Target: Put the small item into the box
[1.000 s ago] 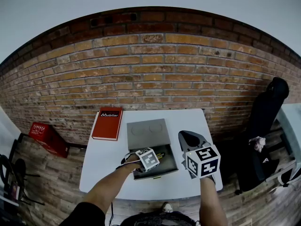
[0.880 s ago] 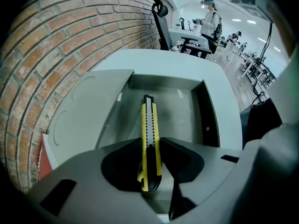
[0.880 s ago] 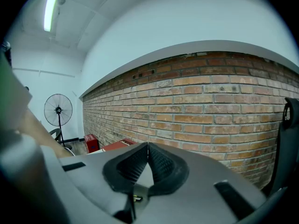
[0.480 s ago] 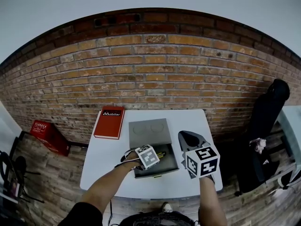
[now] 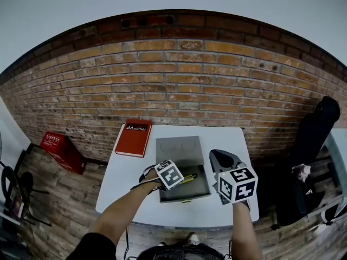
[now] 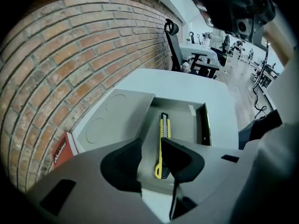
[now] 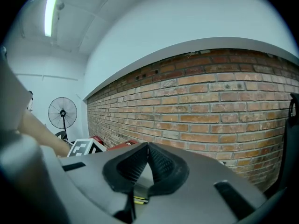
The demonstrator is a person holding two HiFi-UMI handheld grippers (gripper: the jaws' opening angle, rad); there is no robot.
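A yellow and black utility knife (image 6: 163, 139) lies loose on the floor of the open grey box (image 6: 187, 125), whose lid (image 6: 117, 115) is folded flat behind it. My left gripper (image 6: 150, 146) hangs over the box's near edge, jaws open, with nothing between them; the knife lies below and beyond the fingers (image 6: 181, 161). In the head view the knife (image 5: 188, 179) shows just right of the left gripper (image 5: 174, 177). Right of the box (image 5: 187, 193), my right gripper (image 5: 219, 158) is raised and shut, with nothing in it (image 7: 147, 148).
The box stands on a white table (image 5: 127, 186) against a brick wall. A red book (image 5: 134, 137) lies at the table's back left. A red crate (image 5: 59, 148) sits on the wooden floor at left, a black office chair (image 5: 314, 140) at right.
My left gripper has drawn back a little from the box, so more of the knife shows lying inside. The right gripper has kept its place.
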